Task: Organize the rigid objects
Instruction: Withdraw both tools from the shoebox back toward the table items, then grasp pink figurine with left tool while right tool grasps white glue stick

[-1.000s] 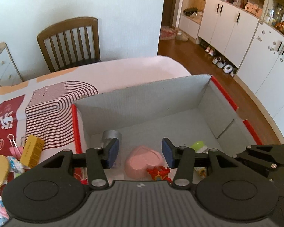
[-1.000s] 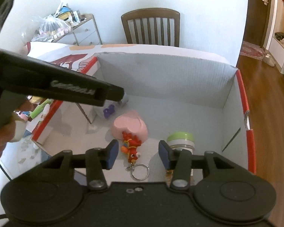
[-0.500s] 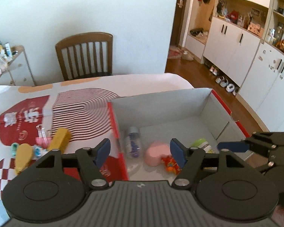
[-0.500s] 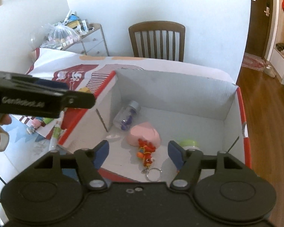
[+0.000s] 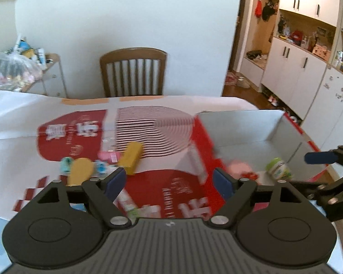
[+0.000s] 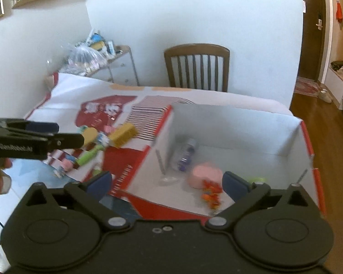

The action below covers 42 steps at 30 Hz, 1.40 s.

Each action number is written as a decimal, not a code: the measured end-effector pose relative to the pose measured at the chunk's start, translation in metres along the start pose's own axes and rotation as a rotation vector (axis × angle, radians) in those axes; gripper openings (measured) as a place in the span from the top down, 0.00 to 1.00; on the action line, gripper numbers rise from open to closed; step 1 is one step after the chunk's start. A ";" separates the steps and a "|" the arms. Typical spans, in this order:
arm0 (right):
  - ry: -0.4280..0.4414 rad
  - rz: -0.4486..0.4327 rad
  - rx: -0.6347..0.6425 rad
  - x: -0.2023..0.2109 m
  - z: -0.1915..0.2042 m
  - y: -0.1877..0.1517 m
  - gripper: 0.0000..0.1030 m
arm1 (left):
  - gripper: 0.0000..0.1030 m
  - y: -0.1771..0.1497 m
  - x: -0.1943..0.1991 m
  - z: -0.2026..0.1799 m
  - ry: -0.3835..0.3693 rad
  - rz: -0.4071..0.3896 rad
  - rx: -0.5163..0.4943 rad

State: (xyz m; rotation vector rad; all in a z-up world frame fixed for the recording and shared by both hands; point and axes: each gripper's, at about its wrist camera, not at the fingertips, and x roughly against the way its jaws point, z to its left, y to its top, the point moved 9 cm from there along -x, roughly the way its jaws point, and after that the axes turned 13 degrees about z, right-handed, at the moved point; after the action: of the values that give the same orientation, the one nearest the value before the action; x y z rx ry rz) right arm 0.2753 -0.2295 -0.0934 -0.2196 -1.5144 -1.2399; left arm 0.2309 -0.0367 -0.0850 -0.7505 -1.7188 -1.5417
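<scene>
With both tongs, left [image 5: 169, 182] and right [image 6: 167, 183], spread wide and empty, we should steer the left toward the yellow block [image 5: 132, 154] on the desk [image 5: 22, 123] at eleven o'clock, squaring across its narrow sides before carrying it to the box [image 5: 292, 123].

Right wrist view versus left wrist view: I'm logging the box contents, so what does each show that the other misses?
Only the right wrist view shows the clear bottle lying in the box. Only the left wrist view shows the white cupboards. Both show the pink heart-shaped item, the yellow block outside the box, and the wooden chair.
</scene>
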 end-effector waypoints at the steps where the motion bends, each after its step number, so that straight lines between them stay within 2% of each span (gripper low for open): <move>1: 0.002 -0.003 -0.003 -0.001 0.006 0.001 0.00 | 0.19 -0.003 0.002 0.010 0.012 -0.004 0.002; 9: 0.022 0.017 -0.005 -0.023 0.060 0.003 0.00 | 0.19 -0.030 0.001 0.080 0.024 0.023 0.050; 12: 0.036 0.027 0.011 -0.032 0.083 0.003 0.00 | 0.19 -0.040 -0.002 0.100 -0.005 0.046 0.058; 16: 0.030 0.043 0.040 -0.048 0.111 0.005 0.00 | 0.19 -0.052 -0.006 0.119 0.001 0.048 0.045; 24: -0.013 0.093 0.078 -0.092 0.141 0.004 0.02 | 0.19 -0.073 -0.041 0.159 0.016 0.087 0.095; 32: -0.062 0.183 0.125 -0.139 0.147 -0.007 0.08 | 0.19 -0.084 -0.075 0.170 0.034 0.111 0.072; 42: -0.108 0.235 0.150 -0.173 0.146 -0.010 0.26 | 0.20 -0.084 -0.108 0.164 0.041 0.135 0.046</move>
State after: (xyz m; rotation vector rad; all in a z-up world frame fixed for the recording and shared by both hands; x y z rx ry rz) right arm 0.2437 -0.0411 -0.2151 -0.3585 -1.6158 -0.9371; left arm 0.2077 0.1189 -0.2298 -0.7897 -1.6344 -1.4118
